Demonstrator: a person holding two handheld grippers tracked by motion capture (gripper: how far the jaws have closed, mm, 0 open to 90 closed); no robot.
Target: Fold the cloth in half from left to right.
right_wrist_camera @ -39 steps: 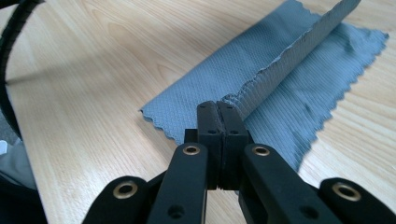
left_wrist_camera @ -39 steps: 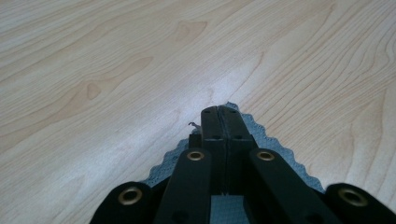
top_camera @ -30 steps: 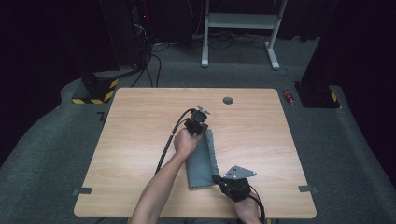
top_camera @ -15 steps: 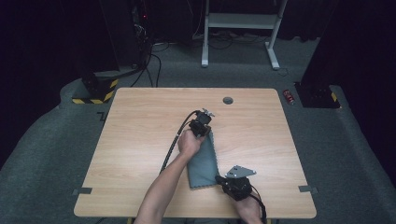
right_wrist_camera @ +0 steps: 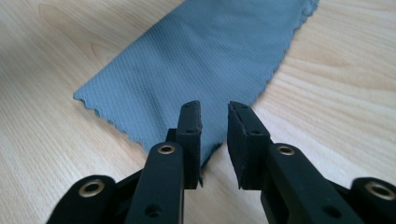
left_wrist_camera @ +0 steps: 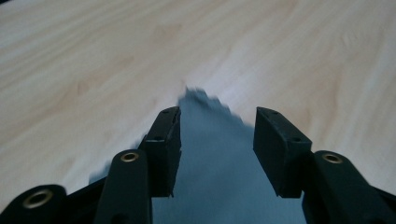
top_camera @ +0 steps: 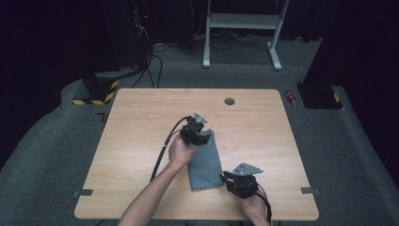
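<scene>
- Grey cloth (top_camera: pixel 205 162) is lying flat on the counter (top_camera: pixel 136 127), near the middle, running from centre toward the near edge, slightly slanted.
- Left claw (top_camera: pixel 201 133) is sitting at the cloth's far end; the hand (top_camera: pixel 181 150) holding it is coming in from the near-left.
- Left gripper view: the jaws are standing well apart and have just been opening. The cloth (left_wrist_camera: pixel 219 158) corner with its zigzag edge is lying between them on the wood, not pinched; pads are not pressing on it.
- Right claw (top_camera: pixel 230 179) is sitting at the cloth's near-right corner, close to the counter's near edge, grey plate (top_camera: pixel 247 169) on top.
- Right gripper view: the jaws are standing a narrow gap apart and have just been opening. The cloth (right_wrist_camera: pixel 196 60) is stretching away from the tips, its near edge running under the left jaw; nothing is clamped in the gap.
- Cloth is looking smooth, one faint crease along its length.
- Cable (top_camera: pixel 162 153) from the left claw is trailing back over the counter beside the forearm.
- Round grommet (top_camera: pixel 229 101) is sitting at the counter's far edge, well apart from the cloth.
</scene>
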